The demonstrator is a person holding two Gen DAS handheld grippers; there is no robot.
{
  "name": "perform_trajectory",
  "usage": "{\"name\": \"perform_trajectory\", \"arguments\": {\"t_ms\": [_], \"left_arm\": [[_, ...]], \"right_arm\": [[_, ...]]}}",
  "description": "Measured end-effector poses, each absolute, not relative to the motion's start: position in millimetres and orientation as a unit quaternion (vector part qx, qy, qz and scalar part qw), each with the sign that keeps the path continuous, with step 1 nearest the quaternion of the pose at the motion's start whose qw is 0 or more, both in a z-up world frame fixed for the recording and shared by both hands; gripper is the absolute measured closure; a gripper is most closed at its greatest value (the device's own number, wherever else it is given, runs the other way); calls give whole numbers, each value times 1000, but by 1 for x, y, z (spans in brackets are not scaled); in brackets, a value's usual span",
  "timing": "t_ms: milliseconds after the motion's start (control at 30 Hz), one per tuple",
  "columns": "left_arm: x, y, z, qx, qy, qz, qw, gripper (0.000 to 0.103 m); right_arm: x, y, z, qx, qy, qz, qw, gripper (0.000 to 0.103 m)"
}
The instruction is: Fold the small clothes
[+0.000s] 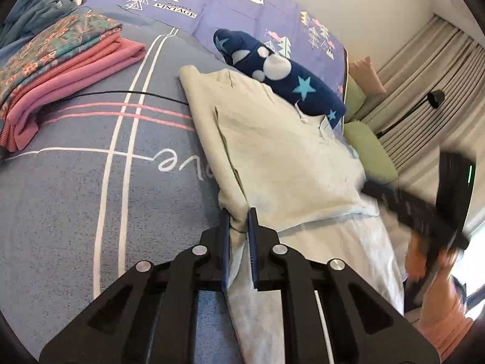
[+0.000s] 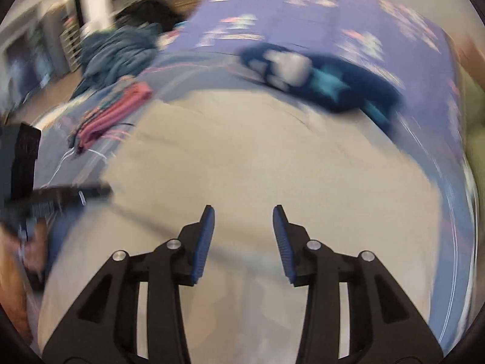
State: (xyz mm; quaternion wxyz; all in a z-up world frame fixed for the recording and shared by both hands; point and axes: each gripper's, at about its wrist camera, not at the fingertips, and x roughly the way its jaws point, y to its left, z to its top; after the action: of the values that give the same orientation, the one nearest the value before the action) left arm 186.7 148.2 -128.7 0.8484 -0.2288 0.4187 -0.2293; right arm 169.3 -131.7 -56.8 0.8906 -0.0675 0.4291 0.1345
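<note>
A pale cream garment lies partly folded on the bed. My left gripper is shut on its near left corner, with cloth bunched between the blue pads. In the right wrist view the same garment fills the middle, blurred by motion. My right gripper is open and empty just above the cloth. The right gripper also shows in the left wrist view, blurred, at the garment's right edge. The left gripper shows at the left of the right wrist view.
A dark blue star-patterned garment lies beyond the cream one. A stack of folded pink and floral clothes sits at the left on the grey-blue bedspread. A teal blanket is bunched at far left. Green pillows and curtains stand at right.
</note>
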Motion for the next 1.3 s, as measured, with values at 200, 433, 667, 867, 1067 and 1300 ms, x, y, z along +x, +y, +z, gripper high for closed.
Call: {"name": "perform_trajectory", "arguments": {"t_ms": [200, 433, 667, 867, 1067, 1300], "left_arm": [[172, 174, -129, -254, 398, -186, 862, 98], [117, 161, -128, -234, 402, -215, 859, 75], [45, 160, -133, -203, 413, -223, 859, 74], [-20, 148, -130, -161, 411, -228, 868, 74], [-62, 141, -129, -168, 435, -268, 843, 73], [-83, 117, -132, -156, 443, -310, 826, 72]], "right_arm": [[63, -245, -57, -23, 407, 22, 913, 52], [-35, -373, -80, 126, 419, -81, 896, 51], [-71, -398, -104, 210, 432, -31, 877, 49], [-111, -411, -109, 252, 420, 17, 871, 49], [-167, -426, -119, 305, 402, 77, 860, 47], [-168, -431, -134, 393, 375, 174, 821, 37]]}}
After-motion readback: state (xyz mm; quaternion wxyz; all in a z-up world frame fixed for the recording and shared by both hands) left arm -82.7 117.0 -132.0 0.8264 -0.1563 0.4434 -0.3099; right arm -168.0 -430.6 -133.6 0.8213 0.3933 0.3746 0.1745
